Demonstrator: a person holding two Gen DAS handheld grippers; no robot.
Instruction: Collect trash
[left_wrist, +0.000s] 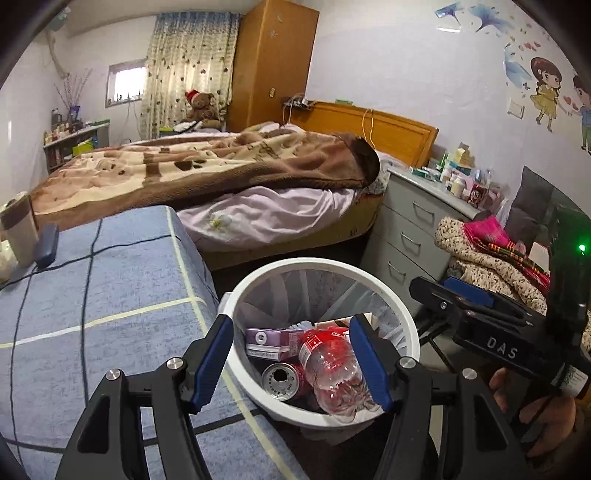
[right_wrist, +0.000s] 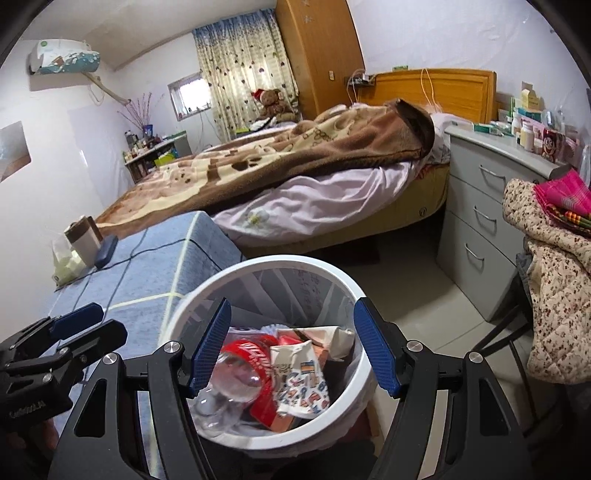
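Two grippers hang over one white trash bin (left_wrist: 321, 271), which fills the lower middle of both wrist views. The left gripper (left_wrist: 295, 363) is spread wide and holds nothing; between its blue fingers (left_wrist: 212, 363), down inside the bin, lie a clear plastic bottle (left_wrist: 334, 373) with a red label, a drink can (left_wrist: 280, 376) and a purple carton (left_wrist: 271, 339). The right gripper (right_wrist: 291, 349) is likewise released and empty, its fingers (right_wrist: 375, 350) framing the bin's rim (right_wrist: 365, 302); below it sit the bottle (right_wrist: 236, 373) and a printed paper wrapper (right_wrist: 301, 376), possibly a cup. At lower left, touching the bin, is a table (left_wrist: 110, 295) under a blue checked cloth. A bed (left_wrist: 207, 166) crosses the middle of the frame, and grey drawers (right_wrist: 476, 218) stand at right.
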